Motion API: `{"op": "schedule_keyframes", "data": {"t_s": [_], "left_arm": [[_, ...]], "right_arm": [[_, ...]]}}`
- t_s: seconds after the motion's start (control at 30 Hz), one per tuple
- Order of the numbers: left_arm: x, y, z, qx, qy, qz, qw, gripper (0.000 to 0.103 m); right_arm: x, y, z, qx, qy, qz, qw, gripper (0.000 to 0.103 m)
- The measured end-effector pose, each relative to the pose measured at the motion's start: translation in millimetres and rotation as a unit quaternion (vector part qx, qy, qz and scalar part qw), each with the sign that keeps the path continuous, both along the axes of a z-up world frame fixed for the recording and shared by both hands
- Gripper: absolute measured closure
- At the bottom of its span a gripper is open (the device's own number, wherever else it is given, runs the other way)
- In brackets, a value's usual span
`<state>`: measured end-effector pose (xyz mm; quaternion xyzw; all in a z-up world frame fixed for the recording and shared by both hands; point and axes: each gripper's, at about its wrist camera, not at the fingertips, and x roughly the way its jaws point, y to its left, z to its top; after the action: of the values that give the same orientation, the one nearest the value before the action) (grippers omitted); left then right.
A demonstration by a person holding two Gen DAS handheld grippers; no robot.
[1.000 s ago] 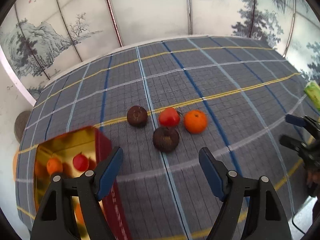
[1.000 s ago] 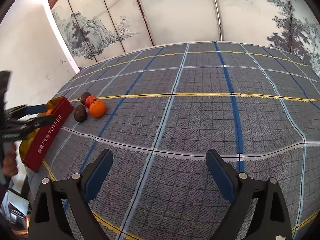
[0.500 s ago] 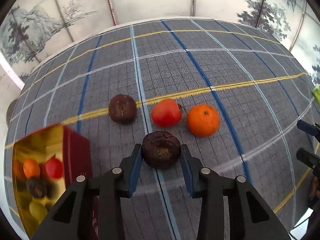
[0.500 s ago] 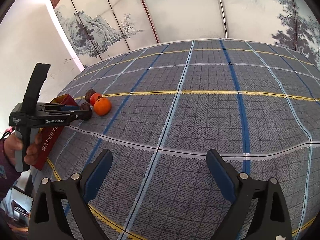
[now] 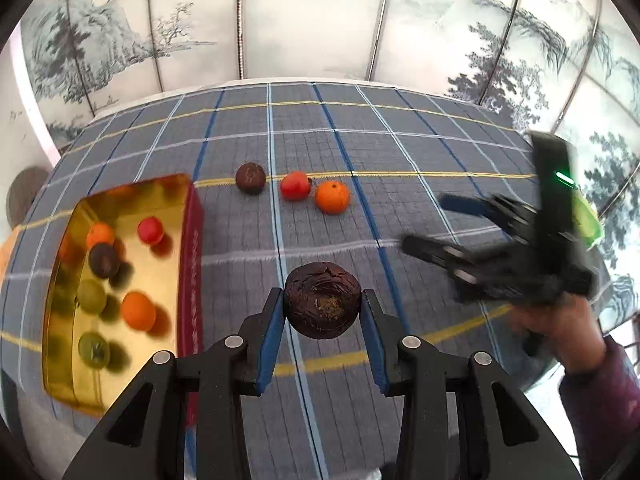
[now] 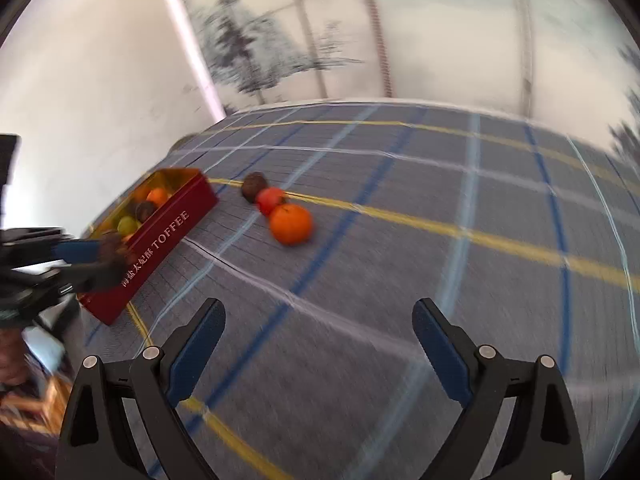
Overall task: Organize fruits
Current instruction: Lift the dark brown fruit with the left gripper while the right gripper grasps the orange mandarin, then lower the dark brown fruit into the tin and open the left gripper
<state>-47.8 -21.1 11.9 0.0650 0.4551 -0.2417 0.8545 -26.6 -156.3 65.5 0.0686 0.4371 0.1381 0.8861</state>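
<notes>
The left gripper (image 5: 322, 312) clamps a dark wrinkled fruit (image 5: 322, 304) between its blue pads, lifted above the plaid tablecloth (image 5: 400, 140). Left of it sits the gold-lined tin (image 5: 192, 240) (6 fruits inside). Farther off, 3 fruits lie in a row: dark one (image 5: 250, 178), red one (image 5: 295, 186), orange (image 5: 332, 197). The right gripper (image 6: 318, 344) gapes wide, empty.

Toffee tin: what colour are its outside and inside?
Toffee tin: red outside, gold inside; right wrist view shows it best.
</notes>
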Motion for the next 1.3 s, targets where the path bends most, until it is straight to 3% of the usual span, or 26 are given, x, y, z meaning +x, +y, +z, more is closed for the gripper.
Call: {"op": "schedule_keyframes", "data": {"t_s": [0.2,0.4,0.47,0.53,0.57,0.67,0.73,0.9,1.1,1.3], "left_arm": [[-21.2,26.7,11.6,-0.007,-0.007,0.019,0.9998,0.064],[-30.3,51.6,19.7,-0.014,-0.015,0.041,0.9989,0.064],[-32.3,59.5,22.7,-0.016,-0.020,0.050,0.9984,0.064],[-32.7,67.3,24.9,-0.019,-0.023,0.058,0.9978,0.064],[-33.3,72.6,25.7,-0.020,-0.025,0.065,0.9973,0.064],[-35.0,87.1,27.2,-0.023,-0.027,0.081,0.9961,0.064],[-36.3,97.1,27.5,-0.024,-0.031,0.093,0.9949,0.064],[-35.8,124.0,19.3,-0.014,-0.032,0.121,0.9920,0.064],[-33.6,142.8,6.8,-0.003,-0.032,0.142,0.9894,0.064],[-24.9,151.5,-7.2,0.004,-0.022,0.153,0.9880,0.064]], "right_arm": [[39.6,24.8,-9.3,-0.025,0.000,0.032,0.999,0.011],[79.6,43.0,-29.0,-0.058,0.023,0.042,0.997,0.020],[83.1,45.3,-32.4,-0.057,0.030,0.046,0.997,0.042],[87.1,49.3,-38.8,-0.063,0.041,0.053,0.996,0.056],[86.0,51.6,-38.1,-0.075,0.034,0.055,0.995,0.069],[78.1,44.2,-32.6,-0.050,0.041,0.050,0.997,0.070],[46.7,27.0,-21.5,-0.036,0.020,0.014,0.999,0.070],[-5.5,-8.7,-16.7,-0.050,0.011,-0.053,0.997,0.070],[-22.3,-41.4,-16.9,-0.055,0.021,-0.104,0.993,0.070],[-23.8,-45.9,-19.8,-0.050,0.025,-0.109,0.992,0.070]]}}
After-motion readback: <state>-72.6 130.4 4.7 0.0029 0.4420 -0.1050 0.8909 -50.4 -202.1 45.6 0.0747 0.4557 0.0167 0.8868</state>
